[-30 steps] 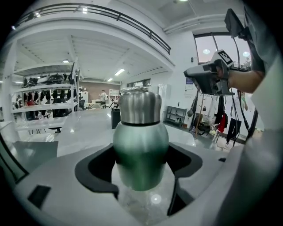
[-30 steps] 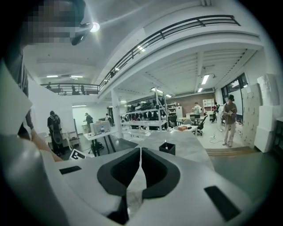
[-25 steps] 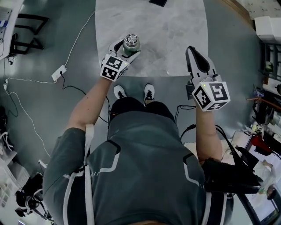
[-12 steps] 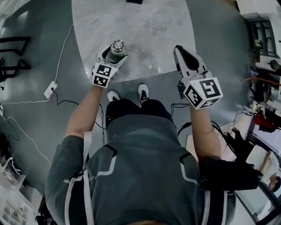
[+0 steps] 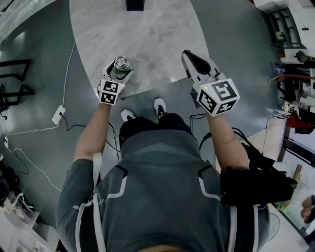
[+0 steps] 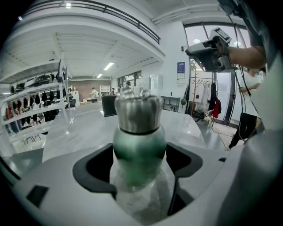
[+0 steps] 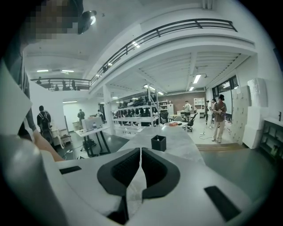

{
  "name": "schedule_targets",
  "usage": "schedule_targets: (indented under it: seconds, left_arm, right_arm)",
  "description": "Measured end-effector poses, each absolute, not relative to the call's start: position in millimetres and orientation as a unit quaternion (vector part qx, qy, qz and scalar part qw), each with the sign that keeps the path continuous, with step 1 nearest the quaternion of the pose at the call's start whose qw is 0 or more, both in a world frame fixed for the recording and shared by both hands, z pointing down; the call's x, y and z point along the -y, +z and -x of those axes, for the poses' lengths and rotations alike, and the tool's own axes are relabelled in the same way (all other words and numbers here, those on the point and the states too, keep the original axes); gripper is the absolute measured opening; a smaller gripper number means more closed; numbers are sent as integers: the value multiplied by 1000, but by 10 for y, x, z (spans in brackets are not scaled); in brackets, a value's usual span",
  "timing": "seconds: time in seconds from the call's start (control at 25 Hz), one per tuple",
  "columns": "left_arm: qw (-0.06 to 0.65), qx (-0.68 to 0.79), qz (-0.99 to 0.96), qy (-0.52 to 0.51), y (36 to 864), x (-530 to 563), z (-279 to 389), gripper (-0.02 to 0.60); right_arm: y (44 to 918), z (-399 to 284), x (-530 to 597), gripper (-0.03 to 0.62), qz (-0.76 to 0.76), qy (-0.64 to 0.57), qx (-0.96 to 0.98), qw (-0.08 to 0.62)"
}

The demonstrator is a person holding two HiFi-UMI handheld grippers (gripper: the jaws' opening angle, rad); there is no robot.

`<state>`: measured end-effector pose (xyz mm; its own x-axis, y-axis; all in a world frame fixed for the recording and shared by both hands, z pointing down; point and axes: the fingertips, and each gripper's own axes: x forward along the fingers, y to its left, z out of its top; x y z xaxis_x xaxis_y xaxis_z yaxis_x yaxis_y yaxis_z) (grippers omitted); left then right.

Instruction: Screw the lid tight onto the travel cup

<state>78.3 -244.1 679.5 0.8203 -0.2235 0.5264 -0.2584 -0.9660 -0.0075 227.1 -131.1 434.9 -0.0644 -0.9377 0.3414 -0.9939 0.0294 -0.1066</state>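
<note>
The travel cup has a green body and a silver lid sitting on top. My left gripper is shut on the green body, a black pad on each side, and holds the cup upright over the table's near edge. Its base is hidden, so I cannot tell if it rests on the table. In the left gripper view the cup fills the space between the pads of that gripper. My right gripper hovers to the right, near the table's front corner. In its own view the right gripper is shut with nothing between its pads.
The marble table stretches away from me, with a small black box at its far end, also seen as the black box. Cables and a power strip lie on the floor at left. Shelves and people stand far off.
My left gripper has sunk a little with the cup and sits closer to the table's near edge. The right gripper stays shut and has hardly moved. The head view has shifted.
</note>
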Motion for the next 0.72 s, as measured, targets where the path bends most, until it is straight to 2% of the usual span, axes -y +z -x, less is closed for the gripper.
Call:
schedule_targets:
  seconds: [0.32,0.72]
  left_arm:
    - [28,173,-954,242,6079,2405,-518,373]
    - [33,229,-964,129,4853,2303,-166,370]
  right_arm:
    - [3962,-2217,1340,35,-663,139,733,61]
    - [3721,-2202,1436,35,-650,118,750,23]
